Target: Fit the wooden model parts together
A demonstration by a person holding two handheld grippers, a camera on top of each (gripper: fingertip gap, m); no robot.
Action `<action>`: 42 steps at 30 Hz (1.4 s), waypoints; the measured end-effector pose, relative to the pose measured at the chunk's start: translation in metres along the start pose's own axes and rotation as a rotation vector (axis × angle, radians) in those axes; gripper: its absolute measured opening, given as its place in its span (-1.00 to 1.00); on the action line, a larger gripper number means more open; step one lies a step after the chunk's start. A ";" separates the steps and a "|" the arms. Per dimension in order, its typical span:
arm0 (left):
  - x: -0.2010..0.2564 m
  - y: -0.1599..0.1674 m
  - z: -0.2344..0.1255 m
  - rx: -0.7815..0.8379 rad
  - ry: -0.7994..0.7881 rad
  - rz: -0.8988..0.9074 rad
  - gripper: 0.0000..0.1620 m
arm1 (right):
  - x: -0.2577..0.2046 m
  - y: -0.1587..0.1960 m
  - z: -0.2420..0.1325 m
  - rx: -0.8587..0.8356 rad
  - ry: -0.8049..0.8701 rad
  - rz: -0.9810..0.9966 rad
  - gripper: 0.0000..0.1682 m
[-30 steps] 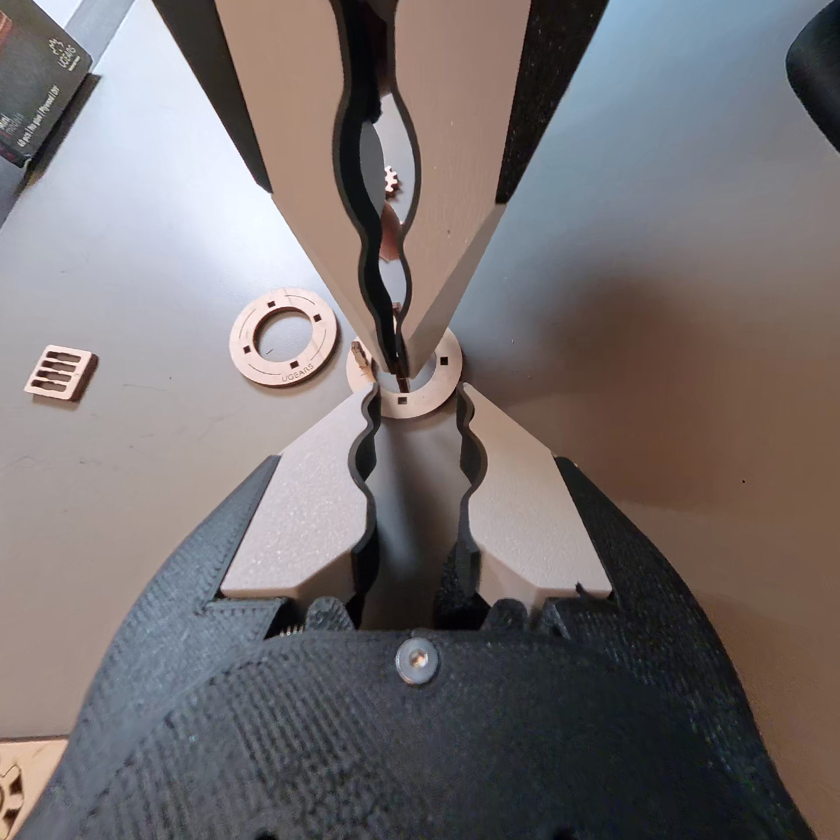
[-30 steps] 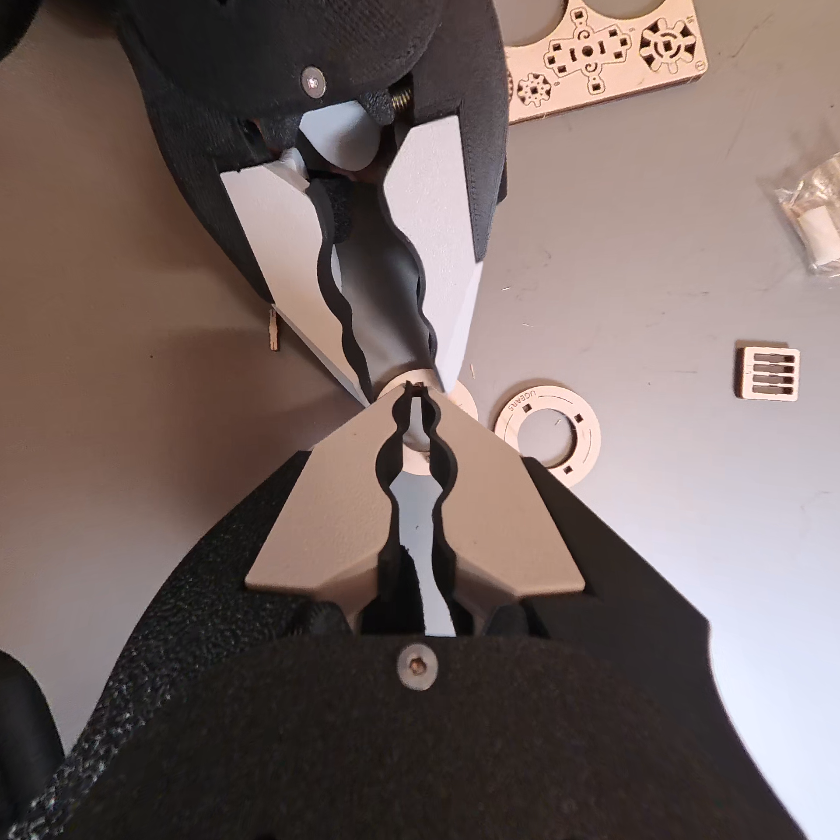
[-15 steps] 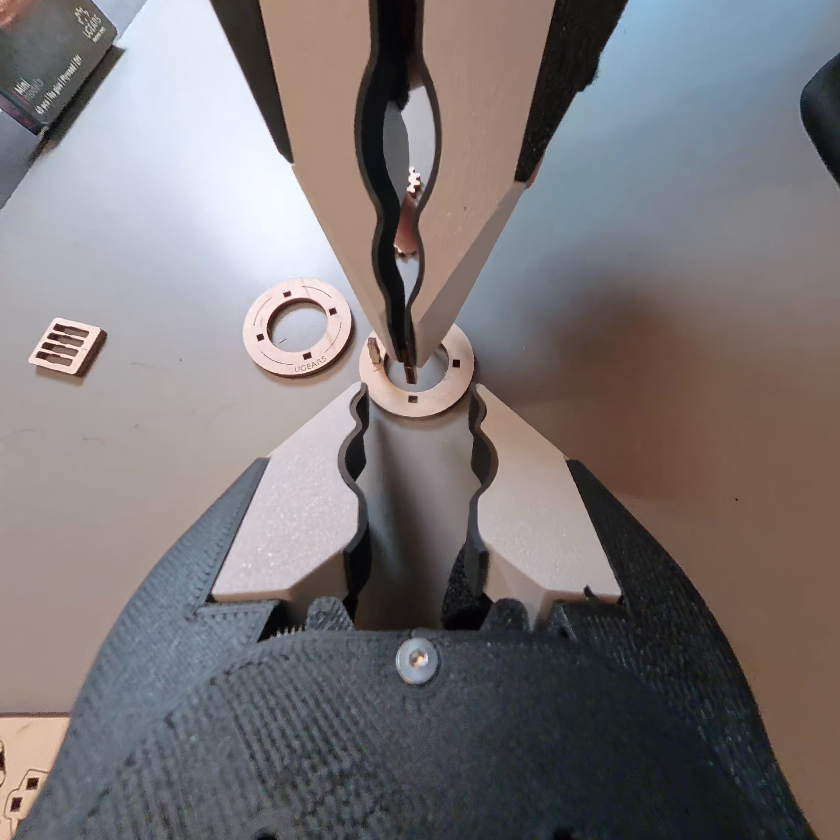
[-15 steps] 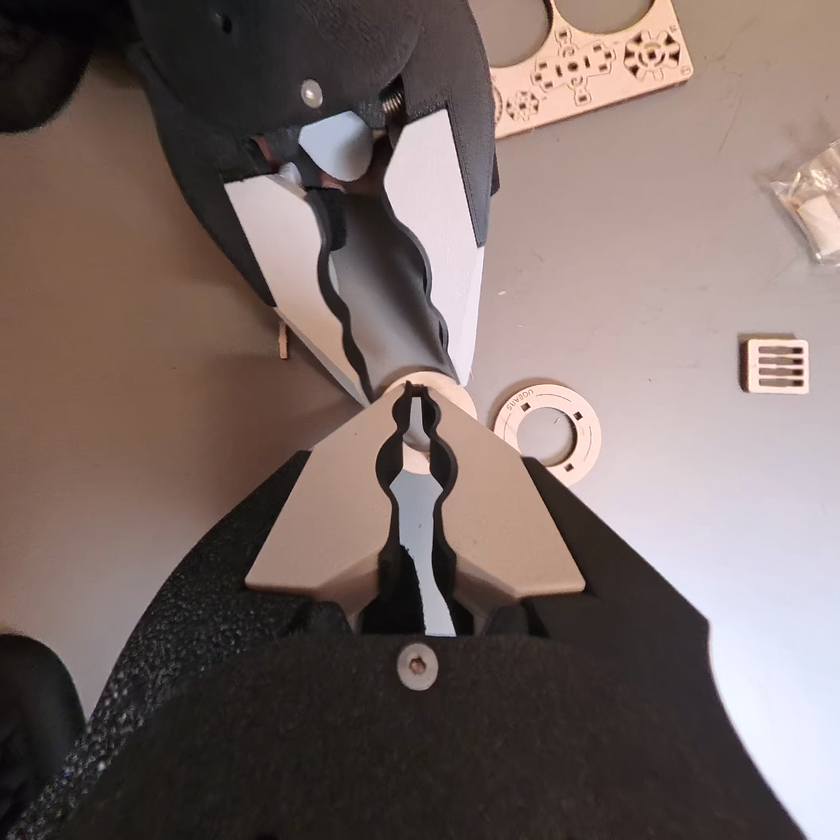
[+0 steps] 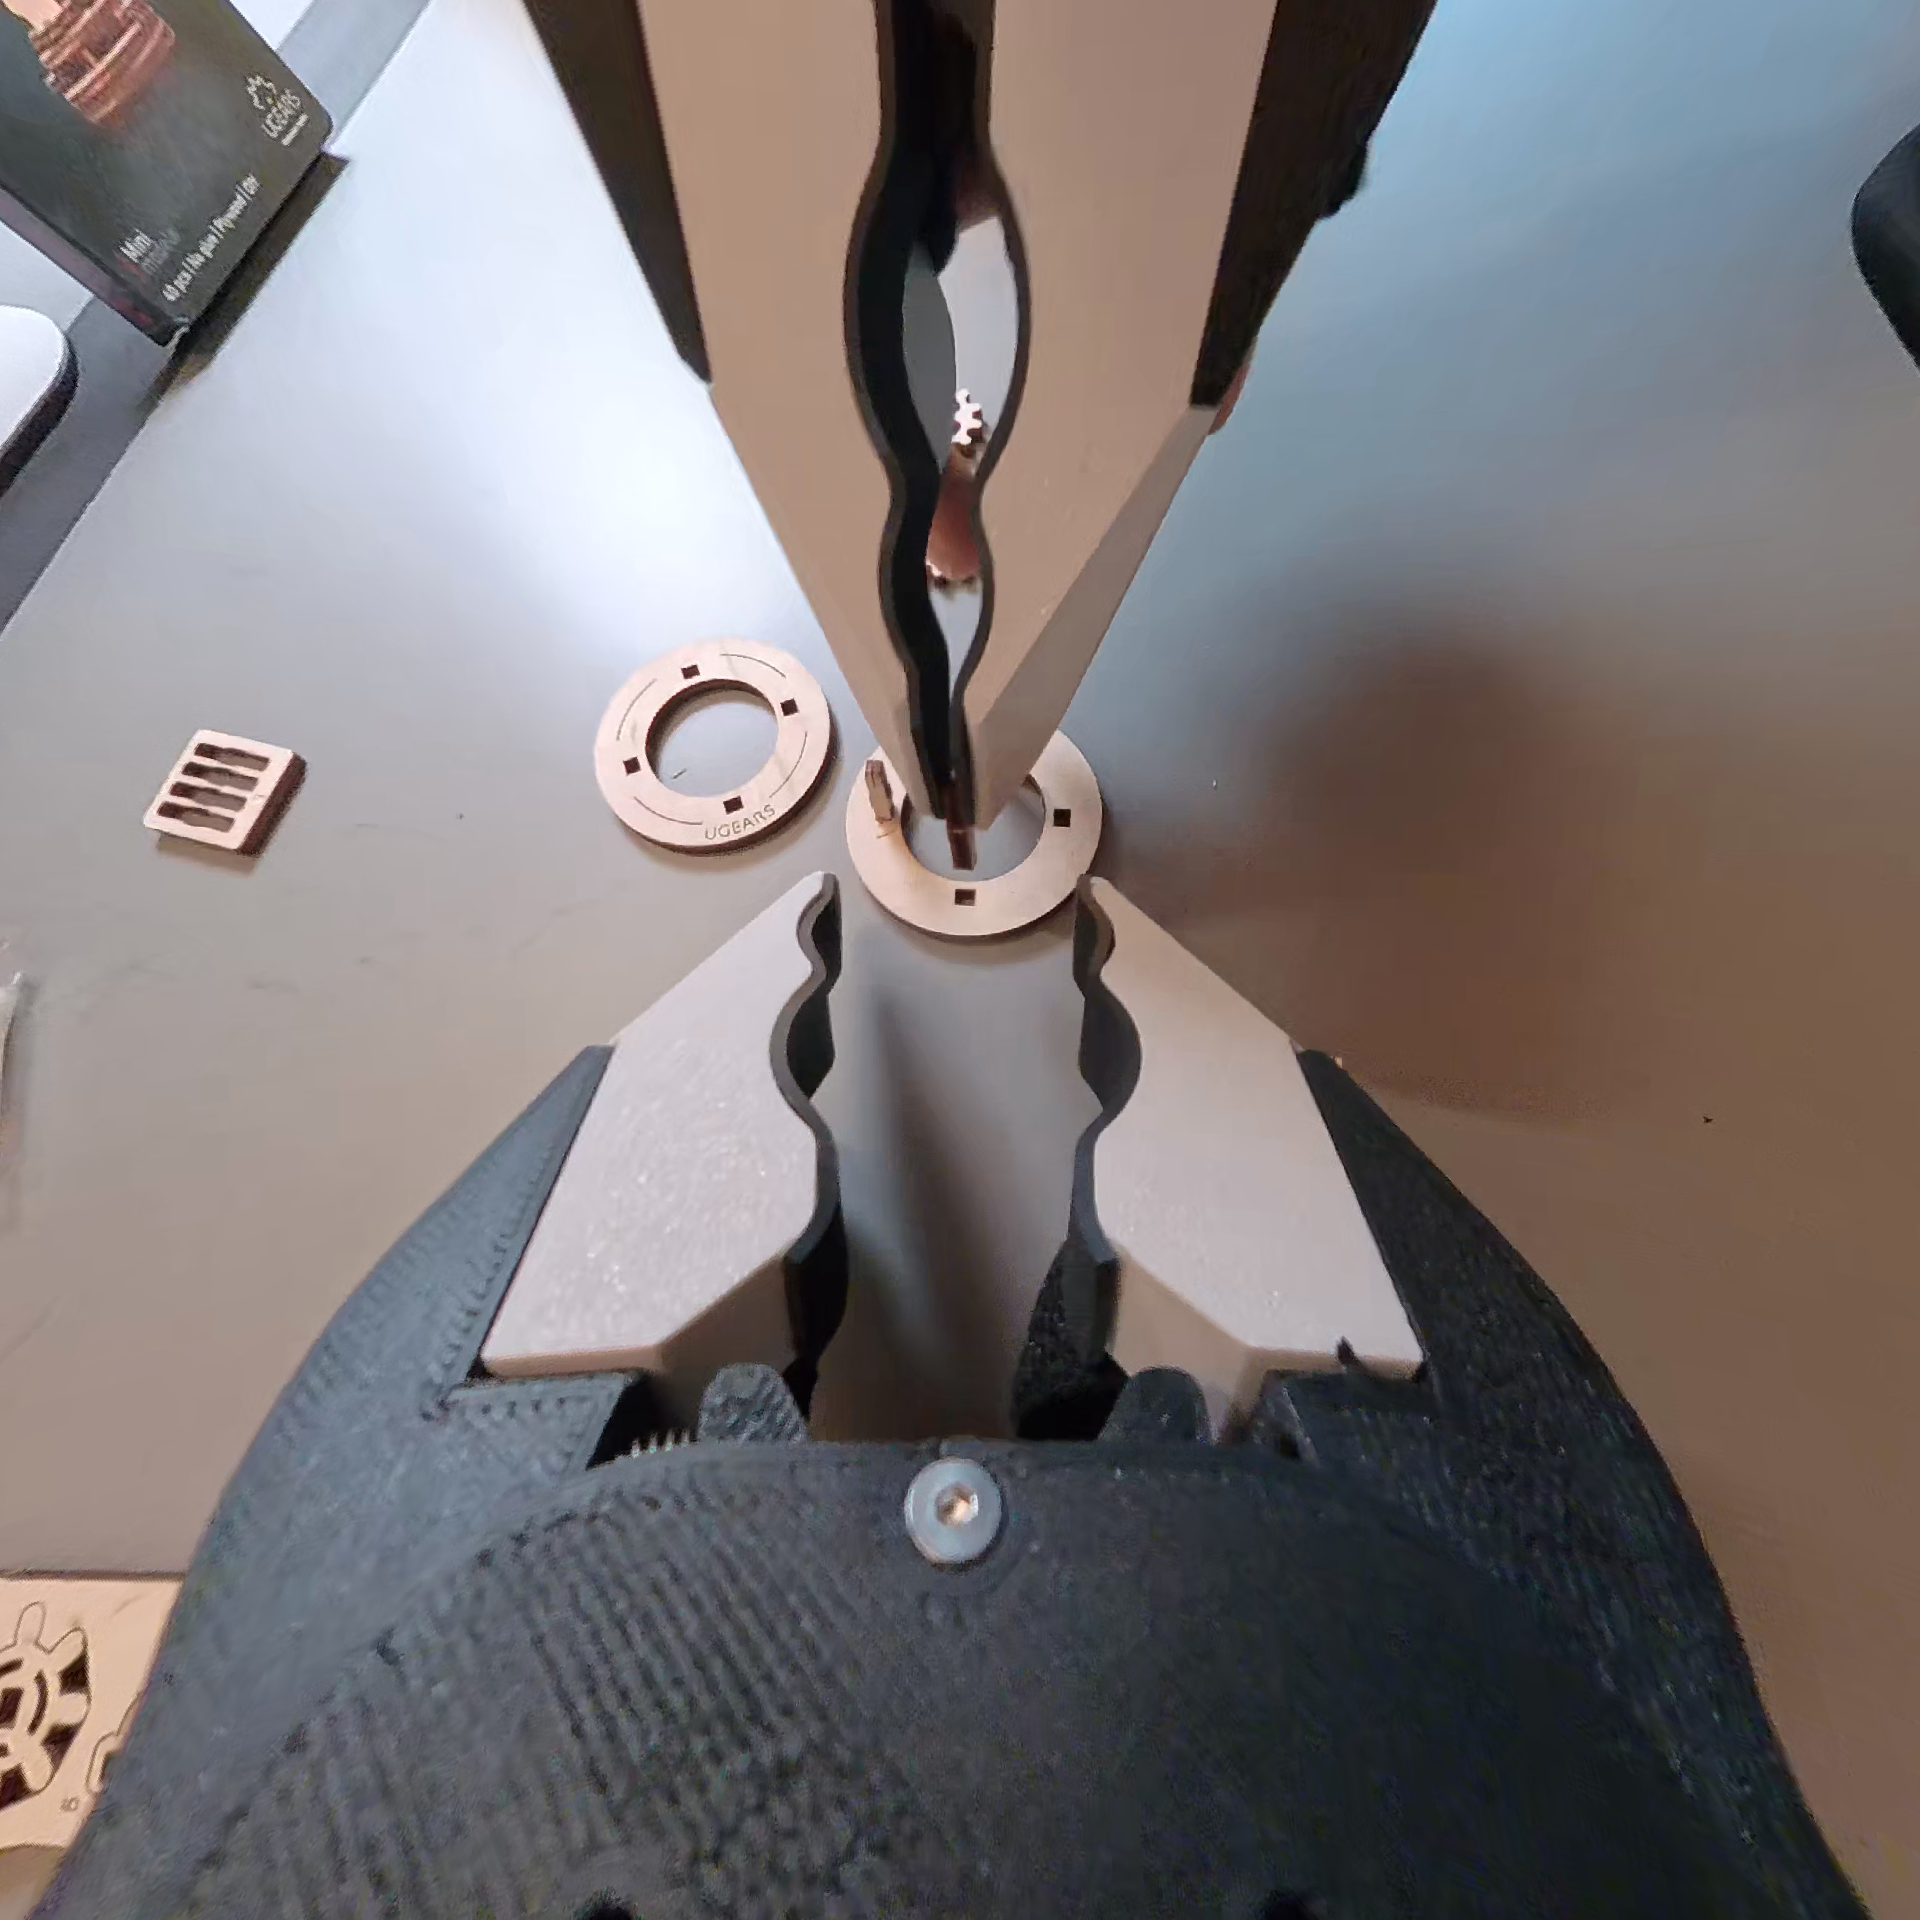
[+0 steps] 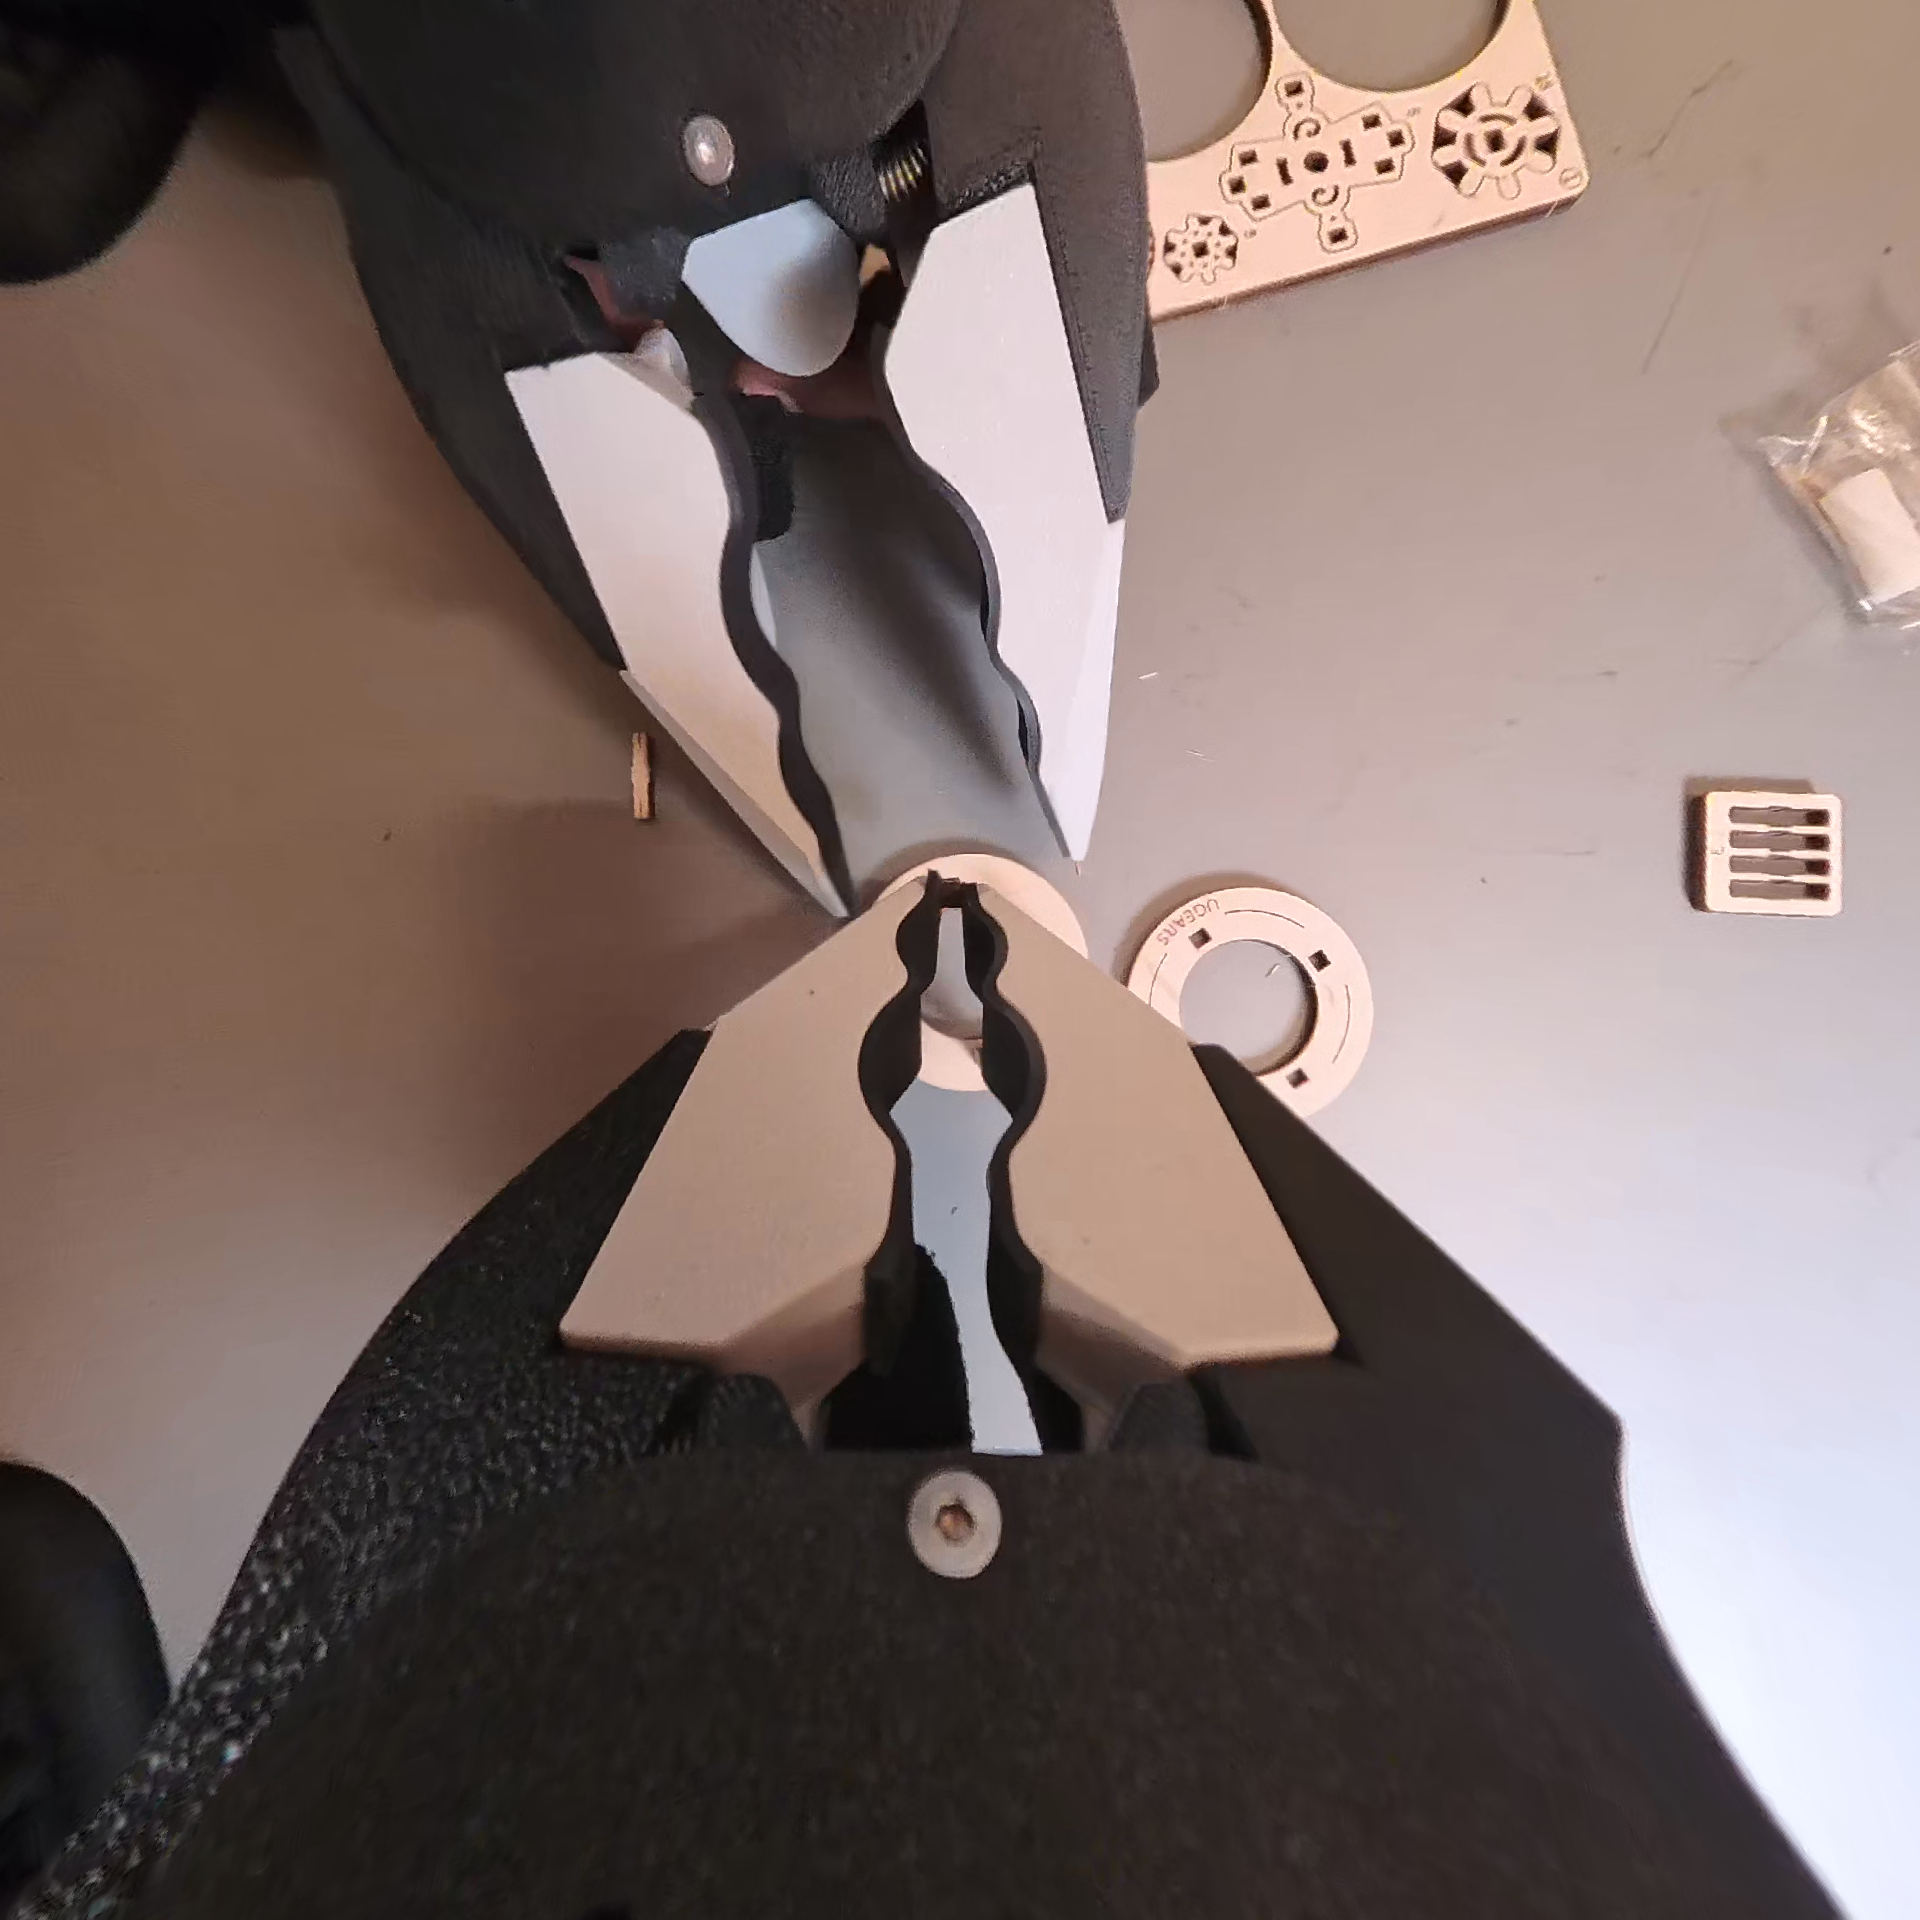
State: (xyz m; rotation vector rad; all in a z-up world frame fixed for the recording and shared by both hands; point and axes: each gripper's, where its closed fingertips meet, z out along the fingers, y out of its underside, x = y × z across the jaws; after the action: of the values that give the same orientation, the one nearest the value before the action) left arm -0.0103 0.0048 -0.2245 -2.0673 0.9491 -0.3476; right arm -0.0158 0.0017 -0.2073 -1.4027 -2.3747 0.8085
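Right tongs [image 5: 951, 800] stay clamped on a small wooden peg [image 5: 960, 842], long axis upright, tip lowered into the ring [image 5: 971, 847] on the worktop [image 5: 1455, 831]. Left tongs [image 5: 951, 914], fingers apart, have backed off the ring's near edge, so it now lies unbraced.

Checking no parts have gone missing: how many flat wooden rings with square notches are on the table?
2. One flat wooden ring lies between the two grippers' tips, under the right gripper. The other ring lies free just beside it. More may be hidden behind the grippers.
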 end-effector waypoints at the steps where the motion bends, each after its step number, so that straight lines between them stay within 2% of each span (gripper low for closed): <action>1: 0.000 0.000 0.001 -0.004 0.001 0.000 -0.42 | 0.000 0.000 0.002 -0.011 0.000 -0.004 -0.99; 18: 0.005 0.005 0.008 -0.069 0.035 -0.056 -0.47 | 0.001 0.007 0.013 -0.088 0.000 -0.036 -0.99; 42: 0.003 0.008 0.004 -0.045 0.012 -0.044 -0.52 | 0.003 0.012 0.017 -0.301 -0.009 -0.108 -1.00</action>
State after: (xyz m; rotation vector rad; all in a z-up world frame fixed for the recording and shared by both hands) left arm -0.0104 0.0022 -0.2336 -2.1322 0.9273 -0.3655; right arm -0.0166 0.0032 -0.2286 -1.3605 -2.6378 0.4436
